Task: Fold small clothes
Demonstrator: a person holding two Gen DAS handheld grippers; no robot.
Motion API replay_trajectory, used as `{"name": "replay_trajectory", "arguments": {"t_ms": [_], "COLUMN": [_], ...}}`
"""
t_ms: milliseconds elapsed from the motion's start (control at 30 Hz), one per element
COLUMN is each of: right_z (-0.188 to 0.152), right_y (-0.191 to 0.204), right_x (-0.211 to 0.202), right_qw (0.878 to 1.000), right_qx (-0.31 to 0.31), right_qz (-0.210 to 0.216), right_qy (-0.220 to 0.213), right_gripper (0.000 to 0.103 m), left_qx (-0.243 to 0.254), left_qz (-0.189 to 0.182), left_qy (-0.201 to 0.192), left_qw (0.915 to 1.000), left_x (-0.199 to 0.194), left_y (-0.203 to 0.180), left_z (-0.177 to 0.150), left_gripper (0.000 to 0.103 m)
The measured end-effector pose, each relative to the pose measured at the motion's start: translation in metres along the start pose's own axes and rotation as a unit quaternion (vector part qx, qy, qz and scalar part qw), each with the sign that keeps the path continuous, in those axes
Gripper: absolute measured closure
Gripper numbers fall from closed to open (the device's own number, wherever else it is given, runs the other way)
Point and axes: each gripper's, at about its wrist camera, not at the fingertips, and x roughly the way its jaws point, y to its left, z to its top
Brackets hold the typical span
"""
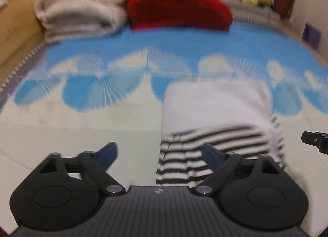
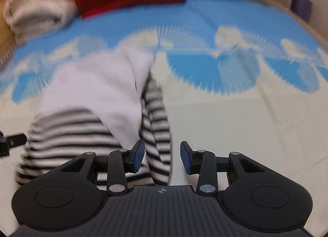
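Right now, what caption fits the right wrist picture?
Open right gripper above a striped garment on a blue-and-white mat.

We can read no words, numbers or brand names anywhere in either view; motion blur smears most of what lies beyond the fingers. The only sign we can make out is a small pale four-pointed emblem, like a compass star, moulded on the ribbed dark grey plastic body of the left gripper [image 1: 158, 191], set behind the fingers on the centre line. We find the same emblem on the ribbed dark grey plastic body of the right gripper [image 2: 162, 191], again behind the fingers and midway between them. It carries no lettering we can read.
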Motion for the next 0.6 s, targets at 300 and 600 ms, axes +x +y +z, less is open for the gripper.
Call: {"name": "replay_trajectory", "arguments": {"t_ms": [300,600], "right_z": [-0.037,-0.105], "right_y": [-0.003,-0.003], "right_x": [-0.137,-0.169], "right_qw": [0.988,0.983], "right_qx": [-0.017,-0.061], "right_qz": [0.022,0.019], "right_qy": [-0.149,-0.17], "right_gripper": [0.043,0.027], "left_qx": [0.02,-0.018], "left_qz": [-0.022,-0.052], "left_qy": [-0.094,-0.062], "left_qw": [0.9951,0.9965], "left_x": [-0.127,-0.131], "left_y": [-0.015,-0.023], "left_z": [-0.053,-0.118], "left_gripper": [0.0,0.001]}}
